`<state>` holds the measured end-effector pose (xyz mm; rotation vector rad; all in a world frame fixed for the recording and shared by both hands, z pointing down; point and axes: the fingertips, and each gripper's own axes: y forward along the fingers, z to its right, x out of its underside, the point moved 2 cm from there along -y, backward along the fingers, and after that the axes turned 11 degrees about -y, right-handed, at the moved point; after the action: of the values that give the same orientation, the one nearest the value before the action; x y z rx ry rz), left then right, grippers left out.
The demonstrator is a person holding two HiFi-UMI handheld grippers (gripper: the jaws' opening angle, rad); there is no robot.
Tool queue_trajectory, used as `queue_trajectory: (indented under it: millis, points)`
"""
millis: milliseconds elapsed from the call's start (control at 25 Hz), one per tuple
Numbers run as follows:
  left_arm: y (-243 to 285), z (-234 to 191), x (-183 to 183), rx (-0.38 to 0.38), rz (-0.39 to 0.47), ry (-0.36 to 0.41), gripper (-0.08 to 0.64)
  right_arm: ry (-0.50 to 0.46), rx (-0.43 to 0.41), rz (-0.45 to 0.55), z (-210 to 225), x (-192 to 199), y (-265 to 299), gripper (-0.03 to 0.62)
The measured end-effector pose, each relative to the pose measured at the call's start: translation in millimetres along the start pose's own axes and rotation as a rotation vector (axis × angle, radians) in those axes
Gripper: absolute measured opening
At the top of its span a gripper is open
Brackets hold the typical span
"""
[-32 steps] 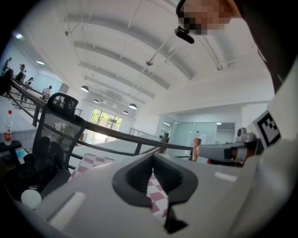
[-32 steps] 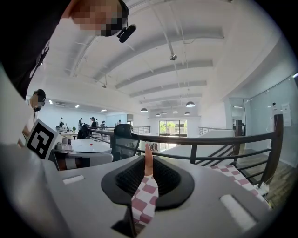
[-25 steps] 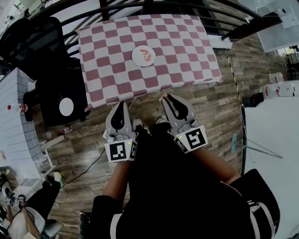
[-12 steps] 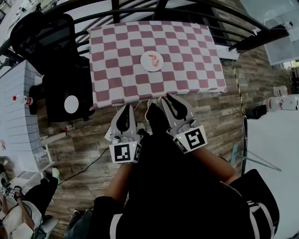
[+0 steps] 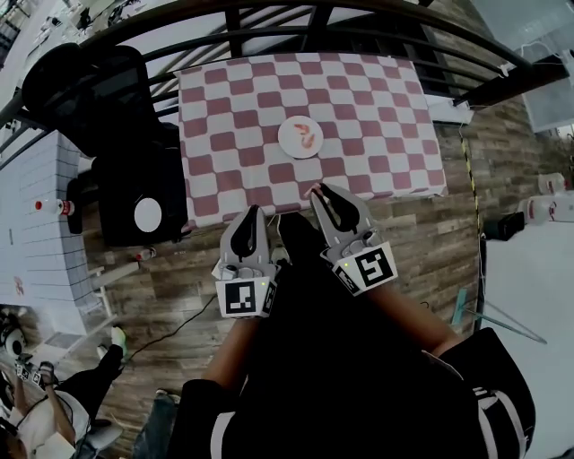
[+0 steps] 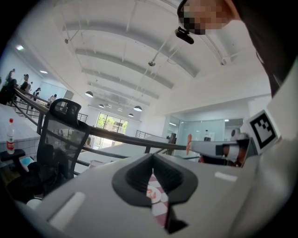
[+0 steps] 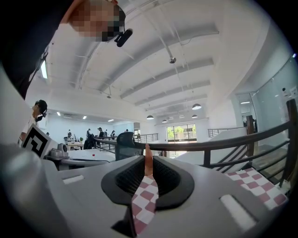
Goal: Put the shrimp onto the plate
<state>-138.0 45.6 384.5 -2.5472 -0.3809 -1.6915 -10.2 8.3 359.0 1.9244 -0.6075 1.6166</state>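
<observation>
A table under a pink-and-white checked cloth (image 5: pixel 359 99) stands ahead of me. On it sits a small white plate (image 5: pixel 289 148) with a curled orange shrimp (image 5: pixel 308 136) lying on it. Through the left gripper view's jaw gap the plate (image 6: pixel 152 194) shows as well. My right gripper (image 5: pixel 316 191) hovers at the table's near edge, shut on a small orange shrimp (image 7: pixel 147 160) that sticks up past the jaw tips. My left gripper (image 5: pixel 249 215) is shut with nothing in it, just short of the table edge.
A black office chair (image 5: pixel 99 85) stands left of the table, with a black seat bearing a white disc (image 5: pixel 146 213) below it. A dark railing (image 5: pixel 269 22) runs behind the table. A white tiled counter (image 5: pixel 27 170) with a red-capped bottle (image 5: pixel 49 205) is at far left.
The table has drifted lower and to the right in the head view and looks closer. The left gripper has shifted slightly right and down; the right gripper keeps its hold.
</observation>
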Motion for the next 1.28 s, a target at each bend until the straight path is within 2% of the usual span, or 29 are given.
queue_trajectory:
  millis: [160, 440, 760, 1280]
  points:
    - [36, -11, -7, -0.009, 0.004, 0.015, 0.009, 0.027, -0.051, -0.044, 18, 15, 33, 0.054]
    - [100, -25, -7, 0.003, -0.032, 0.026, 0.009, 0.049, -0.079, -0.111, 55, 36, 79, 0.054]
    - [172, -33, -2, -0.004, -0.073, 0.042, 0.009, 0.073, -0.13, -0.223, 93, 78, 124, 0.054]
    - [215, -57, 7, -0.054, -0.127, 0.049, 0.009, 0.097, -0.186, -0.38, 115, 146, 169, 0.055]
